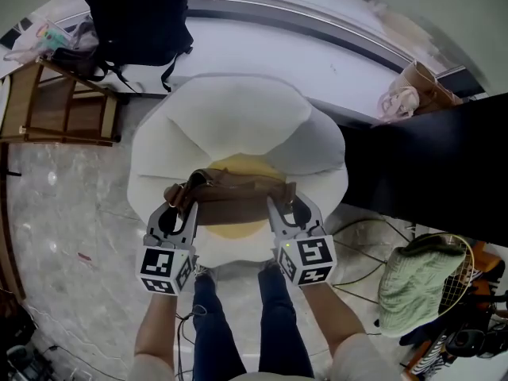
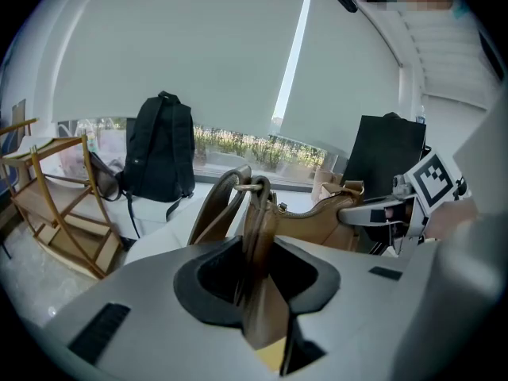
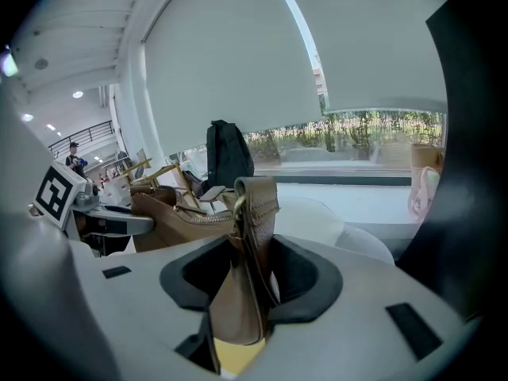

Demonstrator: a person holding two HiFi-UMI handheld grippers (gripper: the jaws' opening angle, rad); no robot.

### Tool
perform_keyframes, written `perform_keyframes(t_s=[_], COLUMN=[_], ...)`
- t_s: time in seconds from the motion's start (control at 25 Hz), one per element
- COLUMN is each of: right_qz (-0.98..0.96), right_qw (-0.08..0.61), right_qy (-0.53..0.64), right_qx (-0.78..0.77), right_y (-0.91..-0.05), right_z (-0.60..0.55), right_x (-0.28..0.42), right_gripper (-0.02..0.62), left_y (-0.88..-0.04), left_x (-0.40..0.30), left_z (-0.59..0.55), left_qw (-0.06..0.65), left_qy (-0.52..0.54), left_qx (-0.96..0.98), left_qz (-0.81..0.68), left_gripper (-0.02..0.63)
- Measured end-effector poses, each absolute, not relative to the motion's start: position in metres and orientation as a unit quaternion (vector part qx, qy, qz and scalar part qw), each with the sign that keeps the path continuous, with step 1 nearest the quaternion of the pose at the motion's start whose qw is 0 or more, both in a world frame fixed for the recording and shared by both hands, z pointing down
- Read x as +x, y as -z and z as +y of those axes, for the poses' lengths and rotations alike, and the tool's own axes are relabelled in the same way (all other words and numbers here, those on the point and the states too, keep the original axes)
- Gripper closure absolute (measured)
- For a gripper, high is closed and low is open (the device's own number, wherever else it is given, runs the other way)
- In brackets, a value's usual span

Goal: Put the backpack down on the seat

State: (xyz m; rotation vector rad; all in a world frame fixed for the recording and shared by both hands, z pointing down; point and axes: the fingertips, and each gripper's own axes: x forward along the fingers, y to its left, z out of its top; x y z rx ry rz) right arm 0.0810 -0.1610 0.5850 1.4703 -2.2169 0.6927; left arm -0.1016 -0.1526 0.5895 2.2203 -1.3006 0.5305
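The left hand-held gripper (image 1: 183, 202) is clamped on the strap end of the brown backpack (image 1: 238, 199). The right hand-held gripper (image 1: 282, 206) is clamped on the backpack's opposite end. The backpack stretches between the two, just ahead of their jaws, over the yellow cushion (image 1: 238, 165) of the white seat (image 1: 238, 117). Whether it rests on the cushion cannot be told.

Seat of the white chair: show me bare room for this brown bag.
The yellow seat cushion shows bare, ringed by the white chair petals, right under the brown bag. The window ledge is bare mid-span; its ends are crowded by the black backpack and a tan bag.
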Motion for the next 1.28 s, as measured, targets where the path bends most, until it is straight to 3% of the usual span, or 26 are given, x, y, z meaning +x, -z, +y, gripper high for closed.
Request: perform_keyframes(t_s=[1.28], right_qz=[-0.786], right_qw=[0.24], right_qy=[-0.257], right_qx=[0.509], right_y=[-0.781], right_z=[-0.183], right_x=[0.098], right_gripper=[0.417], left_y=[-0.785], left_x=[-0.085], left_z=[-0.165], left_qw=[0.281], left_qy=[-0.222], left_qx=[0.801], left_qz=[-0.481], left_gripper=[0.499])
